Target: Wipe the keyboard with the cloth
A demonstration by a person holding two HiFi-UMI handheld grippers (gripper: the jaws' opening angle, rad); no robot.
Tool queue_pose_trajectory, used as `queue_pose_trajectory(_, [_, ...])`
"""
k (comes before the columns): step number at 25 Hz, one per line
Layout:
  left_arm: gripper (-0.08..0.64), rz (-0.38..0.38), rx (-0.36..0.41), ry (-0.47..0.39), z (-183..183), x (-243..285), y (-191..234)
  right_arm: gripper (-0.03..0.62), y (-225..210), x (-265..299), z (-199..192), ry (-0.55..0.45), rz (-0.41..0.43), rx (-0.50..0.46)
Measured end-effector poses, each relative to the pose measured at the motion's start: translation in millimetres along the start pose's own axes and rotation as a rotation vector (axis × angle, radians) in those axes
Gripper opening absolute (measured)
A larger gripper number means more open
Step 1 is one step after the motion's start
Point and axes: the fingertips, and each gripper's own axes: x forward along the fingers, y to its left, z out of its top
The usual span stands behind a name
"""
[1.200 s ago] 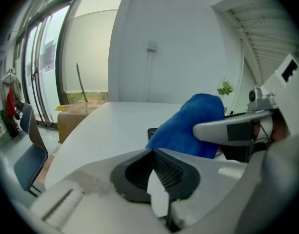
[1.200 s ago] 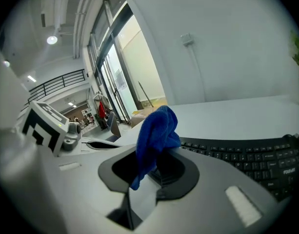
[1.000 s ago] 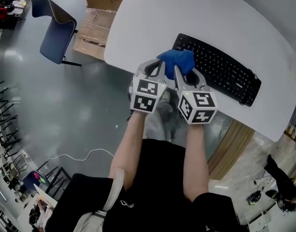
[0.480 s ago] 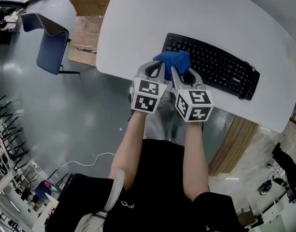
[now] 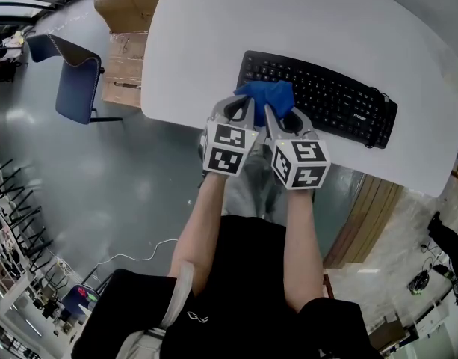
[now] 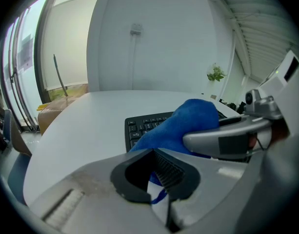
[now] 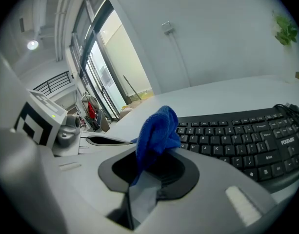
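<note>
Left gripper view is showing the left gripper (image 6: 162, 195) clamping its jaws on a fold of the cloth (image 6: 187, 124), and the right gripper (image 7: 138, 186) is likewise pinching the same cloth, so both are grasping it from the near side. One blue cloth is bunching up over the left end of the one black keyboard (image 5: 341, 105), with the two grippers sitting side by side, nearly touching. The keyboard is lying aslant close to the near edge of the white table (image 5: 303, 21), and both grippers are reaching in over that edge. Bare tabletop is stretching wide beyond the keyboard and to its left. On the floor to the left, two cardboard boxes (image 5: 126, 28) are sitting by the table edge, with one blue chair (image 5: 72, 77) beside them.
</note>
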Motion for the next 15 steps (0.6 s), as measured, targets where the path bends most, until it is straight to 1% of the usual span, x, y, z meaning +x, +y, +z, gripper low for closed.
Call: queue_pose_trajectory(15, [-0.004, -0.044, 0.041, 0.011, 5, 12, -34, 0.084, -28, -23, -5, -0.015, -0.046, 0.027])
